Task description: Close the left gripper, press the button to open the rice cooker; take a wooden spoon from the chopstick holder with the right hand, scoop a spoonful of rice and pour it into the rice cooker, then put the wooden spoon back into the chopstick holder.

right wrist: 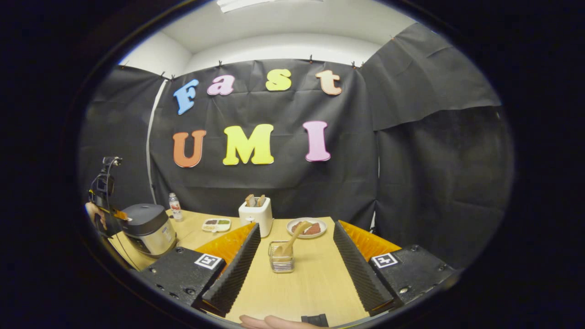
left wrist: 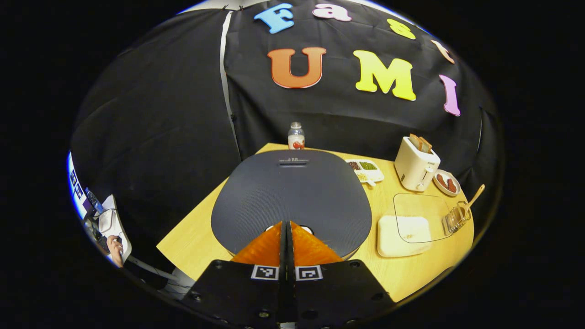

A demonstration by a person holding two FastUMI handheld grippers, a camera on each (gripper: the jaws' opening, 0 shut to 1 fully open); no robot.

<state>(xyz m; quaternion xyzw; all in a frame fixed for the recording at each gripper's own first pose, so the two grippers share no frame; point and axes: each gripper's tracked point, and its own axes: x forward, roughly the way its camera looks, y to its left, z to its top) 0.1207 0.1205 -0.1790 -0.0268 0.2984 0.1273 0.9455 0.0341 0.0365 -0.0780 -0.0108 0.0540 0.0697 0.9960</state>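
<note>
My left gripper (left wrist: 287, 228) has its fingers pressed together with nothing between them, and it sits at six o'clock in the left gripper view, tips right at the near edge of the cooker (left wrist: 292, 201) lid. A small pale patch peeks out on either side of the tips; I judge that to be the button, but I cannot tell whether the tips touch it. The lid lies flat and down, so the cooker is not yet open: the closing of the left gripper is done, the press is in hand, and everything with the spoon is left. In the right gripper view my right gripper (right wrist: 292, 256) stands wide apart and empty, low over the table (right wrist: 315, 283), with the holder (right wrist: 280, 260) between its fingers but farther off, around twelve o'clock from the tips. The spoon (right wrist: 292, 240) stands tilted in the holder, untouched. From the left gripper view the holder is at three o'clock, well apart from the cooker, and just beside it lies a pale tray (left wrist: 402, 235) with a clear lid askew; I take that for the rice, though I cannot make out grains.
</note>
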